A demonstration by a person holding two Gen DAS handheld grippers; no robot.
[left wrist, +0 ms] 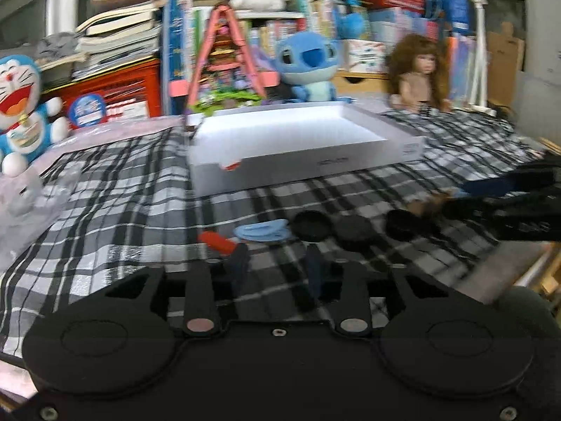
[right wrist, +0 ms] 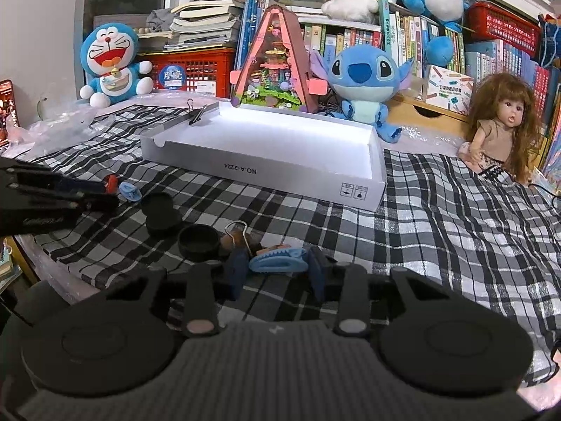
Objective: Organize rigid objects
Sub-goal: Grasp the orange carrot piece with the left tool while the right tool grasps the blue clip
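Pale blue plastic, the hair clip [right wrist: 277, 262] lies on the black-and-white checked cloth [right wrist: 438, 217] squarely between the right gripper [right wrist: 277, 273]'s dark blue fingers [right wrist: 235, 273], whose pads close in on its two ends, so the clip looks clamped there. Just behind it sit a wire-handled binder clip [right wrist: 242, 236] and a small brownish piece too dim to name, then three black round lids [right wrist: 199, 242] in a loose row toward the left. Further left the left gripper [left wrist: 277, 266] comes in from the side; in its own view its jaws stand partly drawn together with only checked cloth between them, gripping nothing, and an orange-red small object [left wrist: 219, 242] lies touching or just beside its left finger [left wrist: 240, 263]. A second pale blue clip [left wrist: 261, 232] rests just ahead of that gripper, next to the lids. Beyond all these small things the shallow white cardboard box lid [right wrist: 245, 168] lies open side up, with a black binder clip [right wrist: 197, 114] on its far left corner. Behind the box stand a pink A-frame miniature house [right wrist: 275, 66], a blue Stitch plush [right wrist: 366, 84], a Doraemon plush [right wrist: 110, 66] to the left and a long-haired doll [right wrist: 501, 129] to the right, before shelves of books [right wrist: 403, 35].
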